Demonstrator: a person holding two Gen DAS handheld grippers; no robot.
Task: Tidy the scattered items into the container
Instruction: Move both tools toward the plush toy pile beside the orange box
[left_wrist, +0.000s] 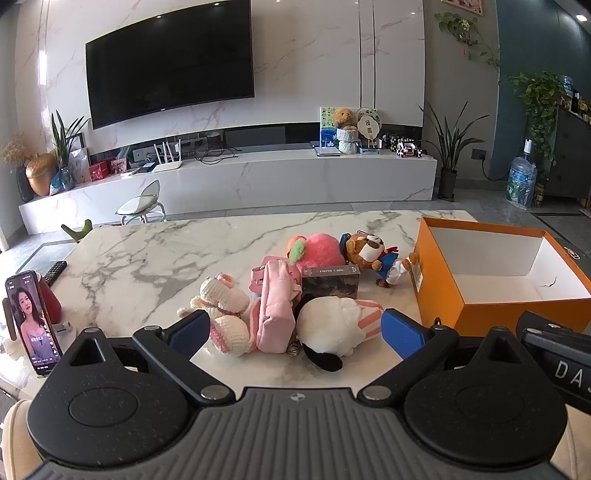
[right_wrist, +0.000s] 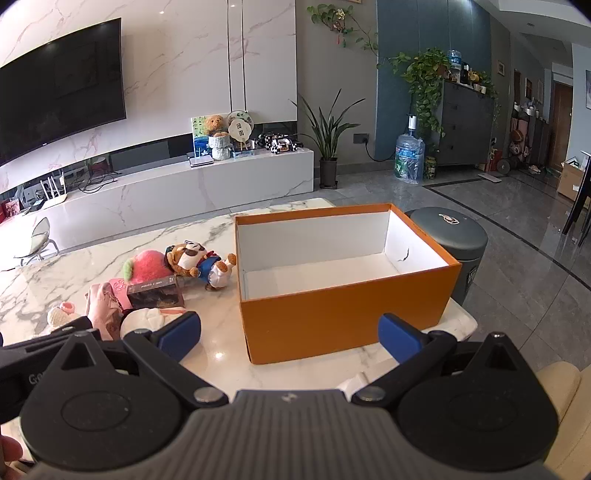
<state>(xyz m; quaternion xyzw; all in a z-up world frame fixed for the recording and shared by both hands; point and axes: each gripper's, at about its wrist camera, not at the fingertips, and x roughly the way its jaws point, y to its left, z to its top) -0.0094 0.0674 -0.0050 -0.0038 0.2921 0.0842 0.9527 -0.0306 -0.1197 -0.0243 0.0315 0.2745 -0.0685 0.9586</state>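
Two grippers hover over the white marble table (left_wrist: 147, 254), both with blue fingers spread wide and holding nothing. Left gripper (left_wrist: 295, 330) faces the huddle of soft toys: white-and-black plush (left_wrist: 328, 328), pink fabric pouch (left_wrist: 275, 314), fluffy pink peach (left_wrist: 317, 249), brown bear doll (left_wrist: 373, 254). Right gripper (right_wrist: 290, 334) faces the empty orange cardboard box (right_wrist: 347, 314), just beside the toys.

Marble counter (left_wrist: 147, 251), phone (left_wrist: 32, 321) propped at its left edge, remote (left_wrist: 55, 272) behind it, wall television (left_wrist: 168, 62), water jug (right_wrist: 409, 158) stood on the floor
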